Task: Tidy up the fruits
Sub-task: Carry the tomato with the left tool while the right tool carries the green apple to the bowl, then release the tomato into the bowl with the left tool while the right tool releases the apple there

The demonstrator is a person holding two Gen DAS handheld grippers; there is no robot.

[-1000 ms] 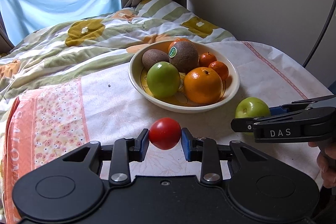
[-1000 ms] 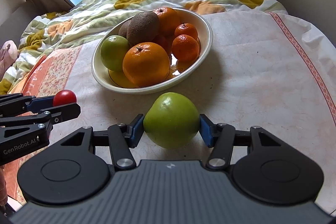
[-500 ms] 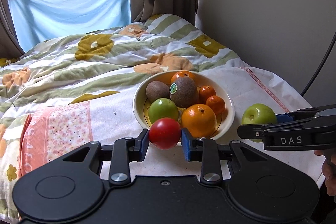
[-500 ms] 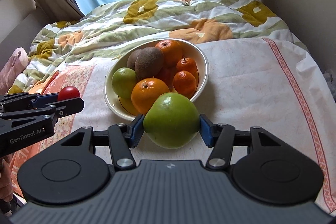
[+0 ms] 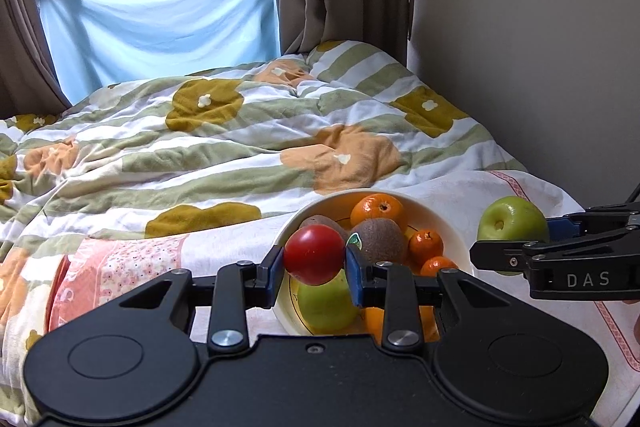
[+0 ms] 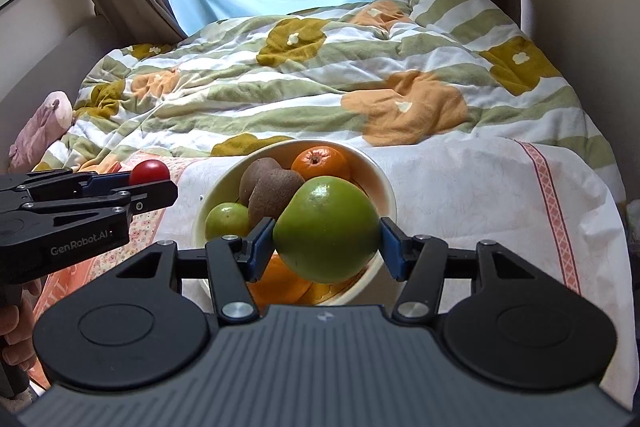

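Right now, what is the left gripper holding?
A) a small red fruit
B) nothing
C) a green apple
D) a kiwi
A: the left gripper has its blue pads pressed on either side of the small red fruit, above the bowl; the green apple sits in the right gripper.

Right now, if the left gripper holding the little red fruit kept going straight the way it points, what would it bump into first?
Probably the fruit bowl: the left gripper, shut on the red fruit, points down at its green apple. Depth is uncertain.
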